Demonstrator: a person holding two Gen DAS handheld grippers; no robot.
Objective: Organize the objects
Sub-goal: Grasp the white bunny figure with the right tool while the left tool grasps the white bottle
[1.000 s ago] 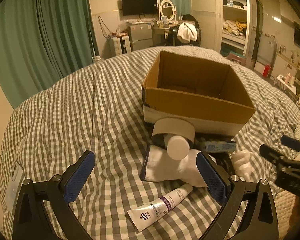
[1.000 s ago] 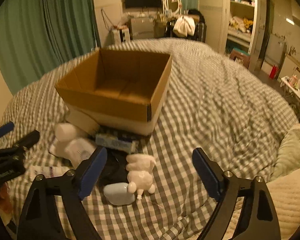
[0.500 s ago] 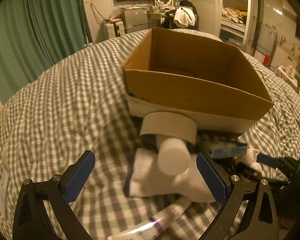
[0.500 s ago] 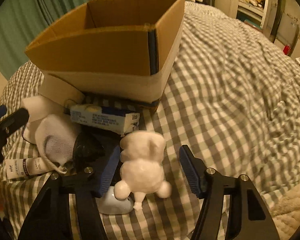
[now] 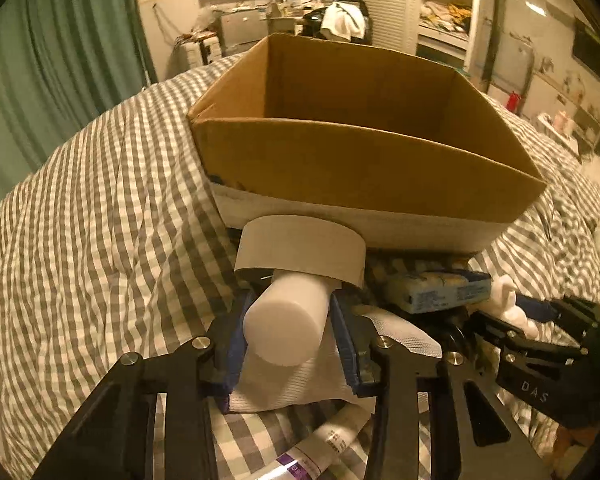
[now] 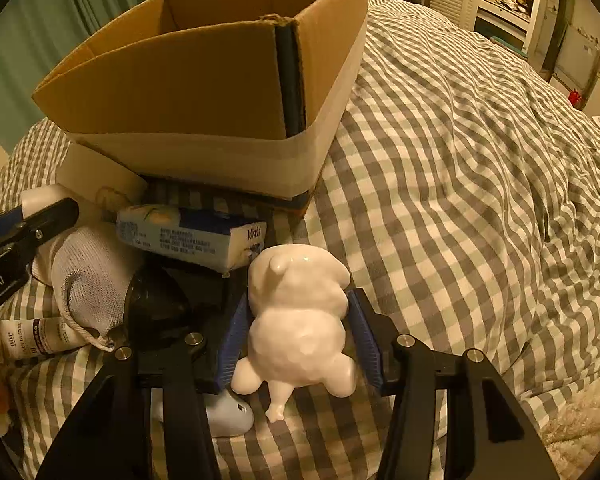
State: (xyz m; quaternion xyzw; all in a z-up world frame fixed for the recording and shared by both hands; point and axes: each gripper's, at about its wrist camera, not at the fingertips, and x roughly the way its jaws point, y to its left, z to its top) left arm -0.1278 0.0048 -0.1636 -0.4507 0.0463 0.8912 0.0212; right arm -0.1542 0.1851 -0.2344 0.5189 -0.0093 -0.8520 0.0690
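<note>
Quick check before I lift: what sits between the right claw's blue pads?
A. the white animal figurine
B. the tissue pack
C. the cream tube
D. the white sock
A: in the right wrist view the right claw has its blue pads pressed against both flanks of the white animal figurine.

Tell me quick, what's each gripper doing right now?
Left gripper: jaws just closed on the white bottle.
Right gripper: jaws just closed on the white figurine.

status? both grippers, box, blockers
Left gripper just closed on white bottle. Right gripper just closed on white figurine. Box open, nothing in yet. Tape roll sits over the bottle's far end.
</note>
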